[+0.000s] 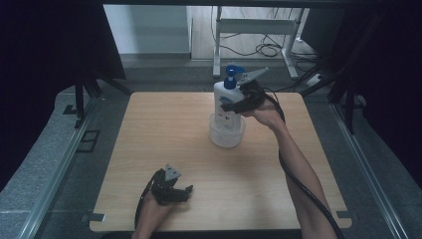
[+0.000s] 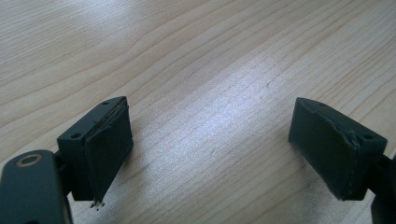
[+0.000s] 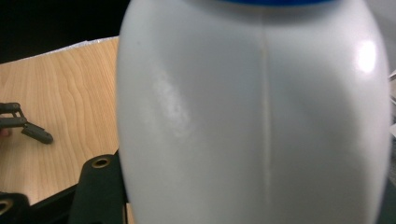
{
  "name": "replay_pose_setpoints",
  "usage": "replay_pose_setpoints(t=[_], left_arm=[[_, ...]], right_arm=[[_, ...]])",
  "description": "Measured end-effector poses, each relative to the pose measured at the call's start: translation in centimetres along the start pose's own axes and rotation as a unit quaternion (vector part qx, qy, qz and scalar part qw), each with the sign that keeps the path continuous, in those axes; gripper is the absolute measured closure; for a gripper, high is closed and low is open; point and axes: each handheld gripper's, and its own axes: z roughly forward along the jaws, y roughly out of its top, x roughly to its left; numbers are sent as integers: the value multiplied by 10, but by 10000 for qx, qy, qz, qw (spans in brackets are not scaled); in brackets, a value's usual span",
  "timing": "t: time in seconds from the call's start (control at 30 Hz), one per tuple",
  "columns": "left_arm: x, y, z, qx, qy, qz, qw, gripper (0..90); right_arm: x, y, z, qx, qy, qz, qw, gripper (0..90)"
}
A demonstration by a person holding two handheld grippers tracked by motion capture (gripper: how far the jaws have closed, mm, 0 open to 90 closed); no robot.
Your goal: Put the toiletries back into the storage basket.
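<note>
A white pump bottle [image 1: 222, 101] with a blue pump head [image 1: 231, 75] stands upright at the far middle of the wooden table [image 1: 159, 124]. Its base sits in a clear round plastic container [image 1: 227, 136]. My right gripper [image 1: 235, 105] is shut on the bottle's body from the right side. In the right gripper view the white bottle [image 3: 252, 116] sits close between the jaws. My left gripper [image 1: 184, 192] rests low at the near left of the table, open, with only bare wood between its fingers [image 2: 105, 149].
Black frame posts and grey floor surround the table. A white stand [image 1: 256, 30] and loose cables [image 1: 268, 49] lie on the floor beyond the far edge. The right gripper's cable [image 1: 303, 189] trails along the forearm over the table's near right.
</note>
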Motion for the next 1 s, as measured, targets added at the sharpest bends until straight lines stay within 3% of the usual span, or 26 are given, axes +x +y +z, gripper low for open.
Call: replay_pose_setpoints(t=[1.0], left_arm=[[0, 0, 0, 23, -1, 3, 10000, 131]], right_arm=[[0, -38, 34, 162, 48, -2, 9999, 374]])
